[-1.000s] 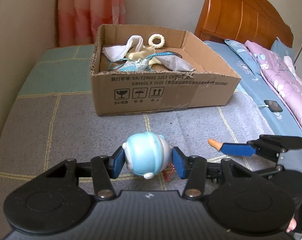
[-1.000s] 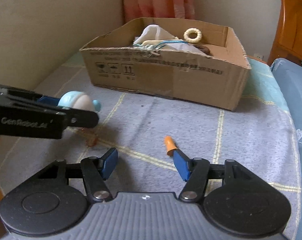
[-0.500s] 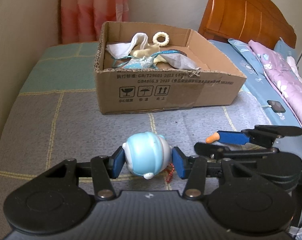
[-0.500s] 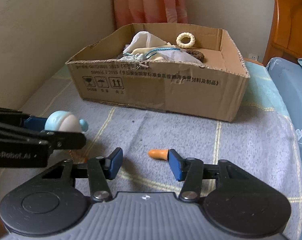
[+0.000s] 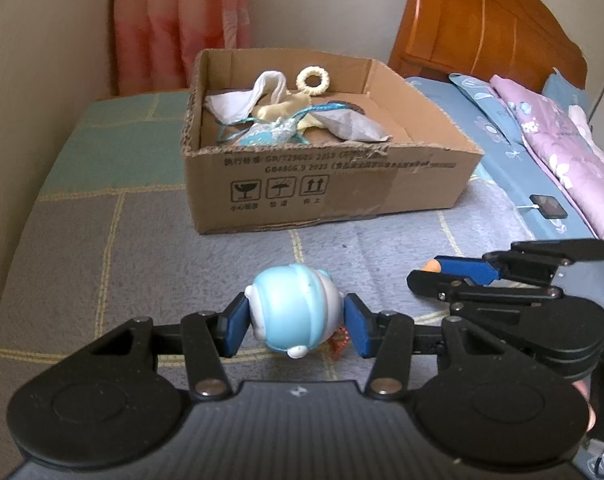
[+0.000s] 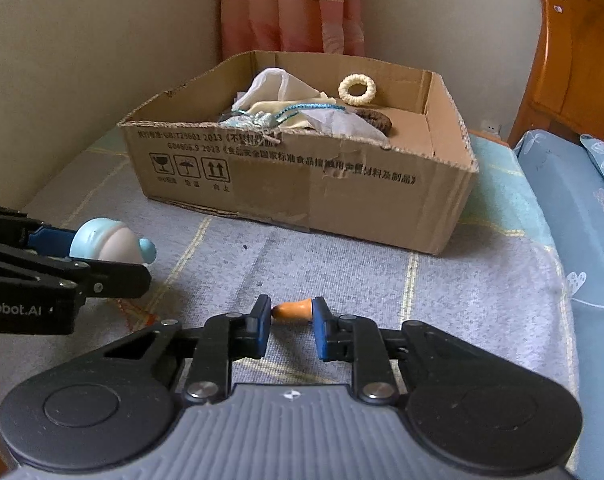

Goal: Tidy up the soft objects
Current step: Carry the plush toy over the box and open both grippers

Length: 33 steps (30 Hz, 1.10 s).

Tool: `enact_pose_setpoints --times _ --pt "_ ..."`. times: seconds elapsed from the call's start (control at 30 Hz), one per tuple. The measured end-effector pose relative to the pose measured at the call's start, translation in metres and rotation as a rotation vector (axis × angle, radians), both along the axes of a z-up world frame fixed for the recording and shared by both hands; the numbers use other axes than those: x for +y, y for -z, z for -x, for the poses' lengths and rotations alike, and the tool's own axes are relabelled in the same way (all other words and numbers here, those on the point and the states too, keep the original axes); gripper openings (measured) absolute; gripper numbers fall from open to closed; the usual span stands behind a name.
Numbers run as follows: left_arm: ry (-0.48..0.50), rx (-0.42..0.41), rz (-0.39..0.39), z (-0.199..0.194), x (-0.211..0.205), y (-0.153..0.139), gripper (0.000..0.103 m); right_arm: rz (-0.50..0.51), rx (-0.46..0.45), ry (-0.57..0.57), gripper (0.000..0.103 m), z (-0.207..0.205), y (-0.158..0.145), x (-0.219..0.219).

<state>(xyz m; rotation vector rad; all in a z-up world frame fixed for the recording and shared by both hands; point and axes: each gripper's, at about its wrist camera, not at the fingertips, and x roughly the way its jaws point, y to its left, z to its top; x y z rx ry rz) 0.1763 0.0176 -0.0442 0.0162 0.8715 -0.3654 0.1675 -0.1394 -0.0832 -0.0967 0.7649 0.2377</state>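
Observation:
A round light-blue and white soft toy (image 5: pixel 293 312) sits between the blue pads of my left gripper (image 5: pixel 295 328), which is shut on it just above the blanket. A red tassel (image 5: pixel 340 340) hangs under the toy. To its right, my right gripper (image 5: pixel 442 276) is shut on a small orange cone-shaped toy (image 6: pixel 293 311), pinched end to end between the pads of this gripper (image 6: pixel 291 320). The right wrist view shows the left gripper (image 6: pixel 105 254) with the blue toy (image 6: pixel 109 240) at the left. Beyond both stands an open cardboard box (image 5: pixel 342 184).
The box (image 6: pixel 342 200) holds white cloths, a blue-corded pouch, a cream ring (image 6: pixel 357 89) and a brown ring. All rests on a grey and green checked blanket (image 5: pixel 101 240). A phone on a cable (image 5: pixel 548 206), a blue sheet and a wooden headboard lie right; a wall is at the left.
My right gripper has closed its pads onto the orange toy, which lay loose by the right pad a second ago. The left gripper keeps its hold on the blue toy.

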Motion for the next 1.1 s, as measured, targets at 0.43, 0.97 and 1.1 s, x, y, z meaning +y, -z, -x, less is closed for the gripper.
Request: enact_pose_setpoints --times 0.43,0.97,1.1 --pt "0.032 -0.1 -0.009 0.008 -0.006 -0.045 0.05 0.047 -0.174 -0.058 0.026 0.002 -0.079 -0.019" --pt "0.051 -0.187 -0.032 -0.032 -0.022 -0.08 0.05 0.066 -0.163 -0.017 0.071 -0.081 -0.091 -0.033" --pt "0.065 -0.208 -0.048 -0.059 -0.036 -0.091 0.05 0.061 -0.183 -0.019 0.1 -0.071 -0.092 -0.036"
